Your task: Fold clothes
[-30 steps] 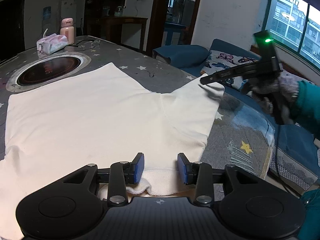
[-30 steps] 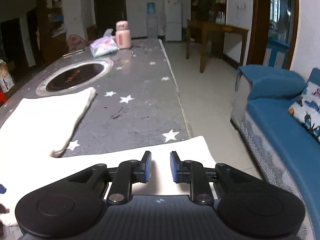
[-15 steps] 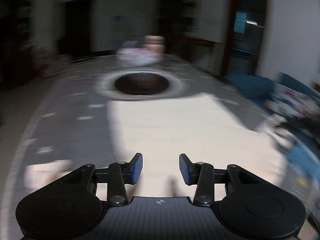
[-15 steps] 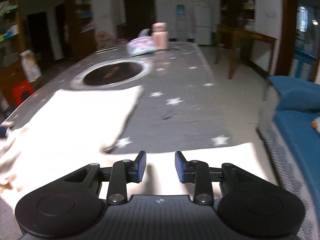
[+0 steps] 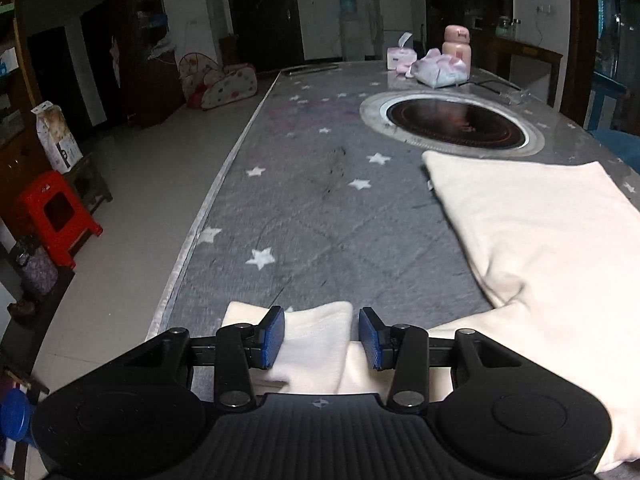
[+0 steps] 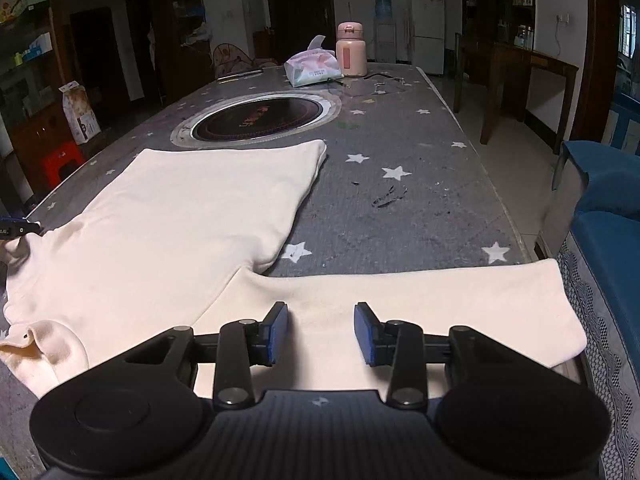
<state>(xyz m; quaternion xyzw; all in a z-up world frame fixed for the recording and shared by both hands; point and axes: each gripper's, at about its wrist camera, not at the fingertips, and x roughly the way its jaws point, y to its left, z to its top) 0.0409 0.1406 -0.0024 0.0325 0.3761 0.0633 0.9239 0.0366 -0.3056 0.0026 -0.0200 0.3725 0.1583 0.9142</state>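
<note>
Lying flat near the surface's point(image 6: 420, 216) closest edge, a cream shirt point(image 6: 180, 216) spreads both sleeves outward. Each gripper, left point(image 5: 322, 338) and right point(image 6: 321, 334), hovers with jaws apart over a sleeve. Farther off sit a round cooktop point(image 6: 260, 118), tissue pack point(image 6: 314, 68) and pink bottle point(image 6: 351, 51).

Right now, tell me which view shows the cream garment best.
The right wrist view: the cream garment shows its body and both sleeves spread on the table. The left wrist view catches only its left sleeve and part of the body.
</note>
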